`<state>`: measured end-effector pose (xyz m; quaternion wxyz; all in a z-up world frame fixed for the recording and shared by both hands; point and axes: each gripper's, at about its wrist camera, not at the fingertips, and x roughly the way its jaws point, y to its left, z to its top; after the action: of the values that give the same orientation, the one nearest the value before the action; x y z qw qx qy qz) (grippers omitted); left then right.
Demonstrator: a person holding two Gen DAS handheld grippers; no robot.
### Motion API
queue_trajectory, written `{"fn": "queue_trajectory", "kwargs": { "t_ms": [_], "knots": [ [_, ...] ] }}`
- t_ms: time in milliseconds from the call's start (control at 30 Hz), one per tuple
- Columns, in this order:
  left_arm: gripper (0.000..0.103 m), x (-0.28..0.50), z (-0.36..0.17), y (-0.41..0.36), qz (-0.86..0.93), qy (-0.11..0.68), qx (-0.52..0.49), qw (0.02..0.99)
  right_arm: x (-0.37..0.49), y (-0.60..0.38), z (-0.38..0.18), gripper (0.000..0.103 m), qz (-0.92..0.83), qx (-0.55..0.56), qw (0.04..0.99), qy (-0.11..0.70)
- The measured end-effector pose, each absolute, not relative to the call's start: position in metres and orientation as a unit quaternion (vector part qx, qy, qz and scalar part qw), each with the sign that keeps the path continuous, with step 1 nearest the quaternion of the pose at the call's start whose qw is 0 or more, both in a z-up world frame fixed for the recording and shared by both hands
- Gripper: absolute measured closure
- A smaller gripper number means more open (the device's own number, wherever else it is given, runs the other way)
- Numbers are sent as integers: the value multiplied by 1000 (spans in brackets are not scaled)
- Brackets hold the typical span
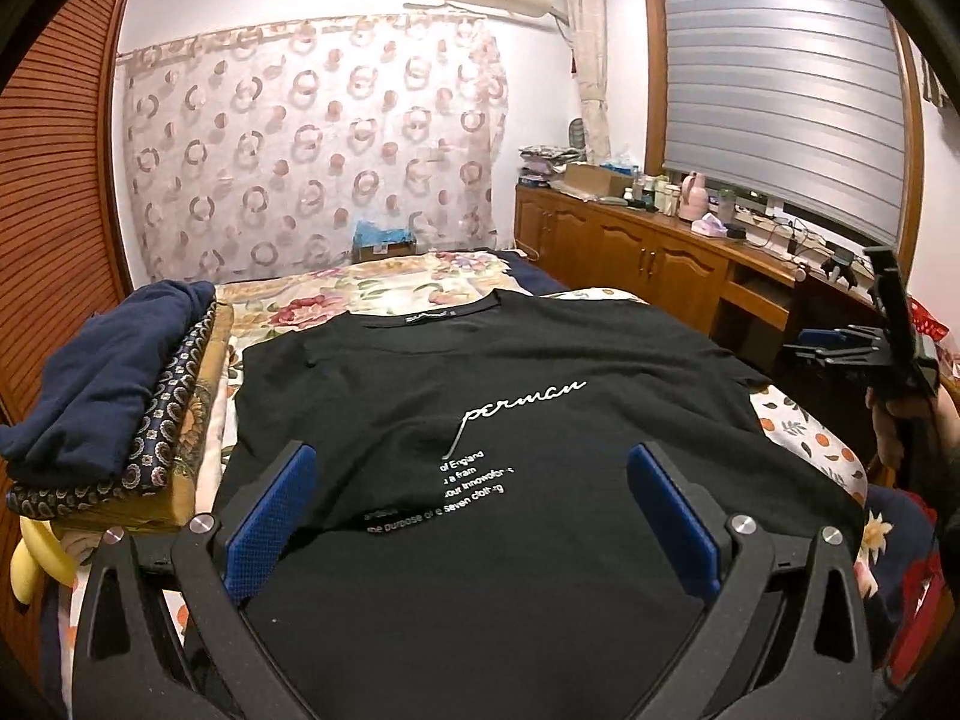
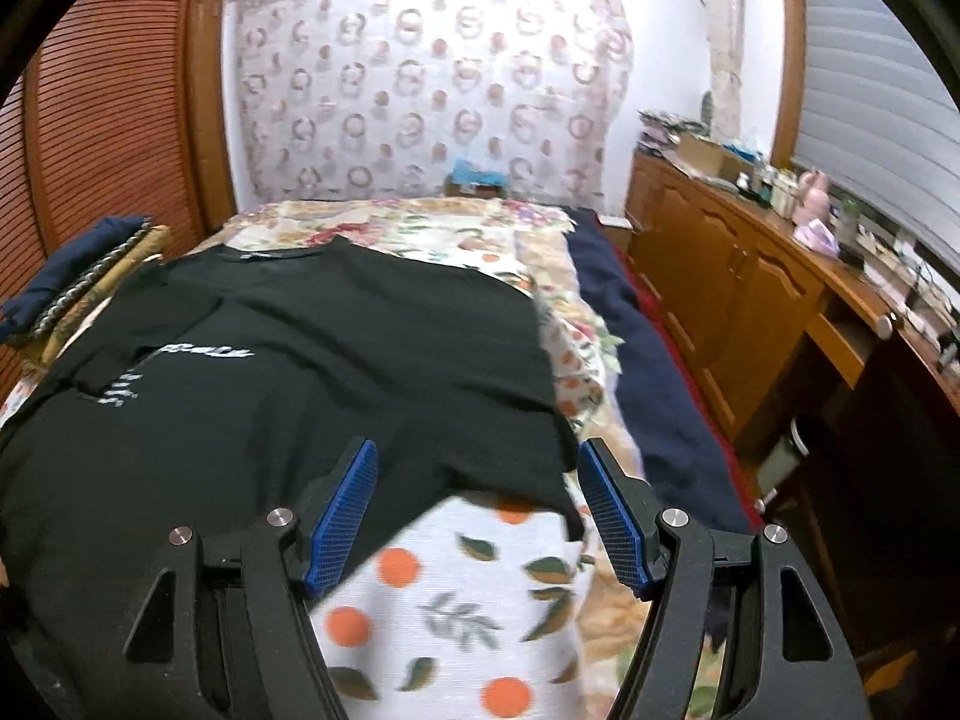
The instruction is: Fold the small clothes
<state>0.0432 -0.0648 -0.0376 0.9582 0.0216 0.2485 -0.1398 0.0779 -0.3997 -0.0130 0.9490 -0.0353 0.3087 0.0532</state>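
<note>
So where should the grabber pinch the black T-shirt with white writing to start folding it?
Probably at a corner of the hem, not the middle. The black T-shirt with white writing lies flat on the flowery bedspread, so only its edges give something to pinch. Its near right hem corner sits just ahead of the open right gripper; slide in low from the near side, one pad under the edge.

Both views are lit evenly by soft indoor light with a faint violet cast on the white wall [image 1: 540, 90]; no lamp shows and shadows are weak. The black T-shirt [image 1: 480, 372] reads as a nearly flat dark mass with little fold detail. The left wrist view is sharp. The right wrist view is smeared by motion, blurring the shirt's print and the orange-patterned sheet [image 2: 450, 600]. Fisheye distortion bows the louvred wardrobe door [image 1: 54, 210] and window blind [image 1: 780, 90], and dark corners frame both pictures.
</note>
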Motion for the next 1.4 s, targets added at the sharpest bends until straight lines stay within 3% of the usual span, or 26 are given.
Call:
{"fn": "queue_trajectory", "kwargs": {
  "t_ms": [133,467,633,667,733,800,1233,1400],
  "knots": [
    [0,42,-40,-66,-146,252,21,956,86,-402,-16,32,49,-11,944,326],
    [0,41,-41,-66,-150,259,22,954,116,-396,-39,46,64,63,913,397],
    [0,41,-40,-65,-149,259,23,954,112,-384,-35,66,83,80,907,404],
    [0,41,-40,-65,-149,259,23,954,111,-381,-33,75,91,80,907,403],
    [0,41,-40,-65,-149,259,21,954,109,-375,-31,81,85,69,909,401],
    [0,42,-40,-62,-149,261,20,954,104,-370,-26,97,72,47,915,393],
    [0,40,-39,-51,-138,262,13,955,36,-282,34,98,125,-45,956,262],
    [0,40,-40,-52,-140,265,14,954,7,-249,20,98,190,-34,941,276]
  ]
}}
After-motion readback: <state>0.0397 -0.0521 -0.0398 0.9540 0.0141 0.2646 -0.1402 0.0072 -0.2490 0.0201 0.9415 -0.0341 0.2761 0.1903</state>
